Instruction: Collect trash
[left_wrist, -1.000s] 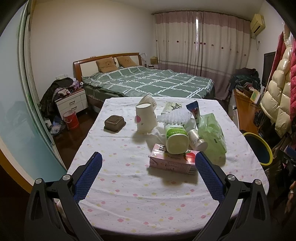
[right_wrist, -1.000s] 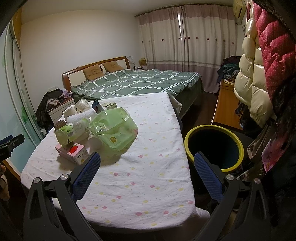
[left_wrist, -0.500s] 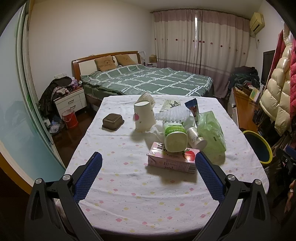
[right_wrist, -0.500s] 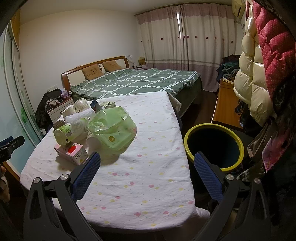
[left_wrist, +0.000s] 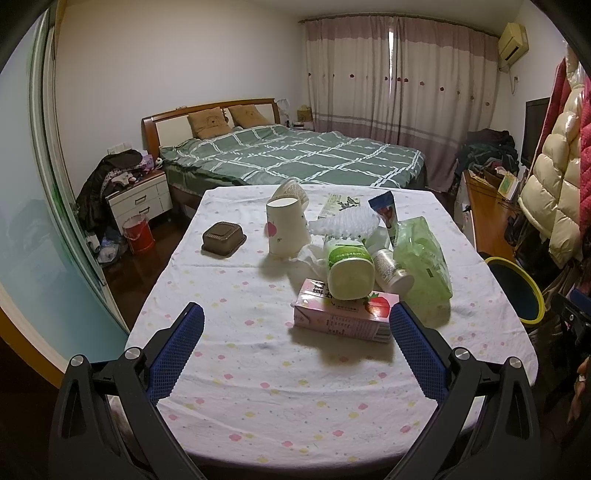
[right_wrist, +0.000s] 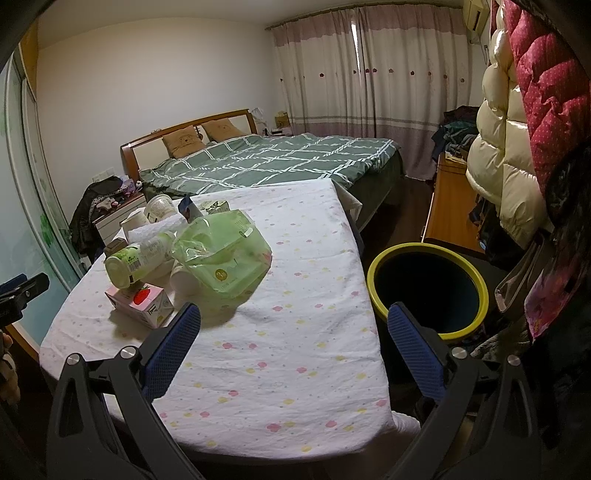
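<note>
- Left gripper (left_wrist: 295, 332): jaws spread wide, nothing between them; it hangs over the near part of the table (left_wrist: 258, 406), short of the litter.
- Right gripper (right_wrist: 293, 334): jaws likewise wide apart and empty, poised above the table's right-hand corner, with the bin (right_wrist: 428, 288) just beyond its right finger.
- Litter sits in one cluster on the table's middle, towards the bin side; the bin stands on the floor just beside the table edge.
- Pink carton (left_wrist: 341, 319): nearest item to the left gripper, lying flat. Judged light and fairly stiff if empty; its walls would dent under a hard squeeze. Best taken across the narrow faces.
- Green-labelled bottle (left_wrist: 349, 269): lying on its side, resting on the carton. Judged smooth, round and prone to roll; take it across the body, not the cap.
- Small can (left_wrist: 391, 271): lying beside the bottle, touching it. Judged rigid and slippery.
- Green plastic bag (right_wrist: 221, 258): crumpled, glossy. Judged very light, soft and shapeless; pinch a fold.
- Paper cups (left_wrist: 286, 229): judged light and easily crushed; take one by the rim wall.
- Risk: lifting the carton first would likely dislodge the bottle.
</note>
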